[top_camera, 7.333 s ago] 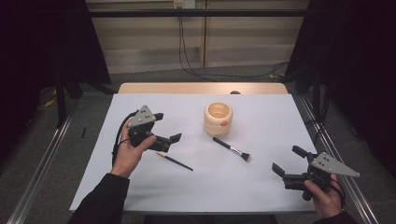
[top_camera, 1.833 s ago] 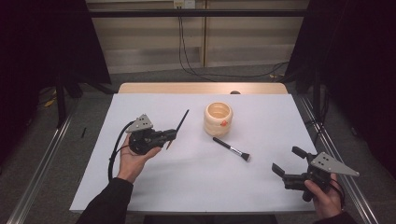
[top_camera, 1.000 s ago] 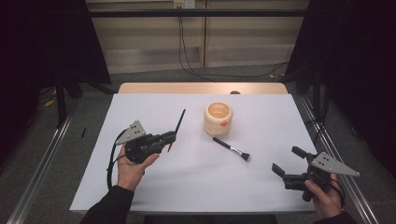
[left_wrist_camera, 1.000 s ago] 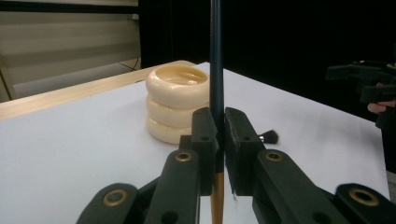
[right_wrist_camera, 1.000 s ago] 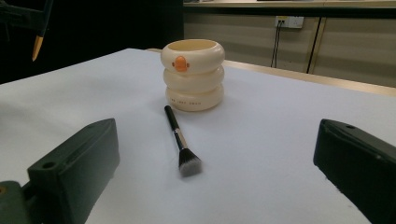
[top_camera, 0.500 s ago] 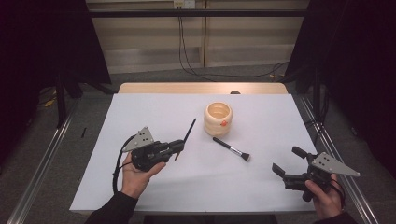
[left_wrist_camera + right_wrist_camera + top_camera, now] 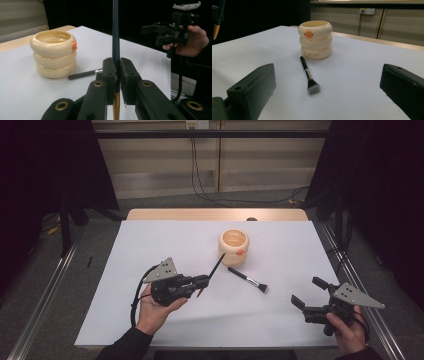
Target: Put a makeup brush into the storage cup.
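Observation:
My left gripper is shut on a thin dark pencil with a golden lower end, which it holds off the table. The pencil slants up toward a cream ringed cup with an orange mark. In the left gripper view the jaws pinch the pencil upright, with the cup to the left. A black makeup brush lies on the sheet right of the cup. At the front right my right gripper stands open and holds nothing. Its own view shows the brush and the cup ahead of it.
A white sheet covers the table, and a wooden strip runs along the far edge. Metal rails line both sides. Cables hang on the back wall. The right gripper and its hand appear far off in the left gripper view.
The pencil, once lying on the table, has been picked up. Over the last second my left gripper carried it to the right, toward the cup. The right gripper stayed still.

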`<state>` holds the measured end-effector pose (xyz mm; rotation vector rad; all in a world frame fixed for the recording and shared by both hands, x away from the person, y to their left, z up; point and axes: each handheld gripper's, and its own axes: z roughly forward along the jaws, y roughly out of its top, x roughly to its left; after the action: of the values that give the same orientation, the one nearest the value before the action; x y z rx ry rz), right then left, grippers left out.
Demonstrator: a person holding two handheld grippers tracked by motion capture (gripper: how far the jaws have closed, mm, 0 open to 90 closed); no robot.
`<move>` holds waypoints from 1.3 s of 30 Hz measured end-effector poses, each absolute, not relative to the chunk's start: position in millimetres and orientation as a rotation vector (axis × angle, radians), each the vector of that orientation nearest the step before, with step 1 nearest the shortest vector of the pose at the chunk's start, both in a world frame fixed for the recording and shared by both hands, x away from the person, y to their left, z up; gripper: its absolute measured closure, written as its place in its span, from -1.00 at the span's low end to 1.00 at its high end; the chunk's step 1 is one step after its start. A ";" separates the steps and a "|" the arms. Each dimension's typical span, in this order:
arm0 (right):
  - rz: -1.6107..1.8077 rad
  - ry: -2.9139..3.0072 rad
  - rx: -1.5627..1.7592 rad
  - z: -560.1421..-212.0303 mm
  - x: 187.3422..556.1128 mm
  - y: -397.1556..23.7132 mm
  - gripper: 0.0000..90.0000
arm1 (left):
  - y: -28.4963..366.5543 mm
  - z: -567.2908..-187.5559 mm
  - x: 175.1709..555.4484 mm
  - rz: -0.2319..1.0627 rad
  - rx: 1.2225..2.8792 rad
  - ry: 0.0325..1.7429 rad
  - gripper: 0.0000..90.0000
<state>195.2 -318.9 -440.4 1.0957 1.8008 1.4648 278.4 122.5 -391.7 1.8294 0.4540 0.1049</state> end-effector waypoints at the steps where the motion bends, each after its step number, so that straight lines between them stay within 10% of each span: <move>1: 1.465 1.802 1.095 -440.4 195.0 -319.0 -1.00 | 121.6 -390.8 278.3 0.095 1.836 0.450 0.86; 39: 1.461 1.811 1.094 -440.6 195.0 -318.9 -1.00 | 83.4 -372.3 288.0 -0.007 2.264 0.319 0.86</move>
<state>195.0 -318.9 -440.6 1.0943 1.8111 1.4611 288.0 83.4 -372.3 2.2637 0.3192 -0.0069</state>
